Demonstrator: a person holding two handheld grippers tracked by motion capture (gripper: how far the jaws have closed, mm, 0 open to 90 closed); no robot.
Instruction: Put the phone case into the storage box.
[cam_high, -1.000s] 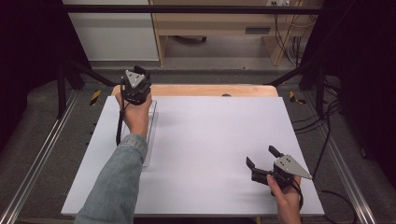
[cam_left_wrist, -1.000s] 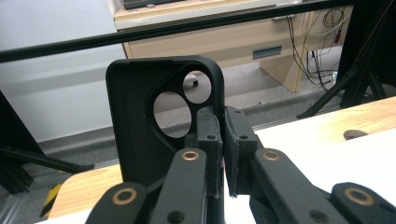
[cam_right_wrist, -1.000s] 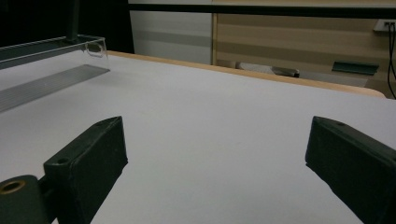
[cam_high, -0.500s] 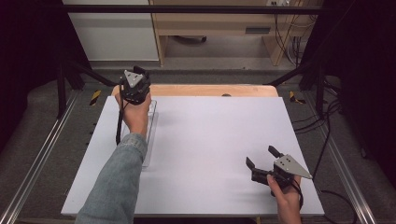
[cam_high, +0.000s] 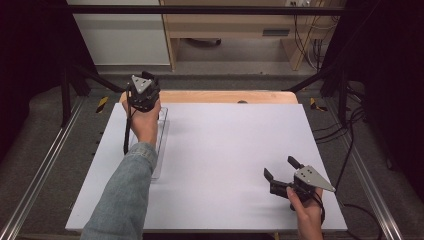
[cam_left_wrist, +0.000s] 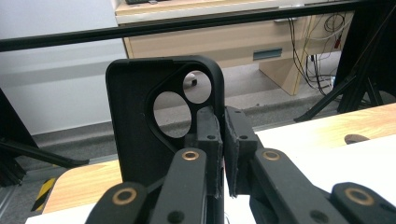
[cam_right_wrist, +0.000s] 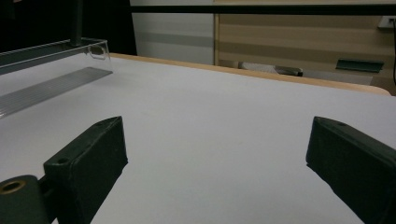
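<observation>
Left gripper view shows your left gripper pinching the right edge of a black phone case. The case stands upright in the middle of the frame, and you can read no words on it. High view, lower right: your right gripper sits spread wide, holding nothing, over the white table. A clear tray sits upper left.

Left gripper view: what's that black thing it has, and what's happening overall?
A person holds a tool in each hand. The left tool is shut on the edge of a black phone case, held upright at the table's far left, above a clear plastic tray. The right tool rests open near the white table's front right corner, holding nothing.
</observation>
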